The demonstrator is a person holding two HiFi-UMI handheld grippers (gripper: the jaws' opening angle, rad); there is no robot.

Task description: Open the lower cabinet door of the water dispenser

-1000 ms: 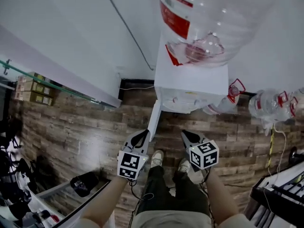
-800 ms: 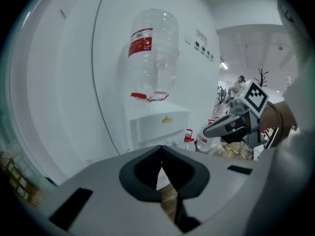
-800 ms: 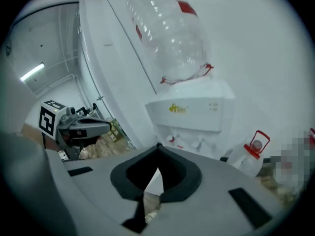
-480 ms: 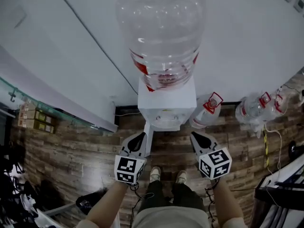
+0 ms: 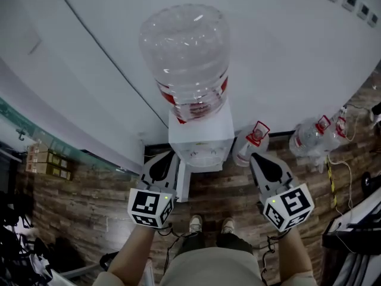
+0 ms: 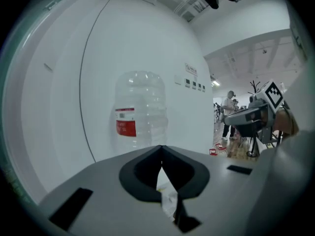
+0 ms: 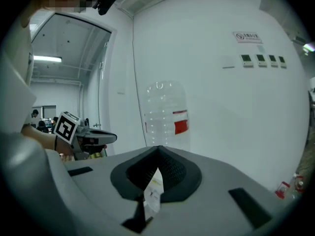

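In the head view the white water dispenser stands against the wall with a large clear bottle on top. Its lower cabinet door is swung out toward me and shows edge-on. My left gripper is held high in front of the dispenser's left side, shut and empty. To the right of the dispenser my right gripper is also shut with nothing in it. Neither touches the dispenser. The left gripper view looks level over closed jaws at the bottle; the right gripper view also shows the bottle.
Two spare bottles lie on the wooden floor right of the dispenser, beside a cable. Cardboard boxes sit at the left under a glass ledge. My feet stand just before the door. People stand far off.
Both grippers have risen from near the floor to about the height of the dispenser's top, still shut. The head camera has risen too. The door stays swung out.
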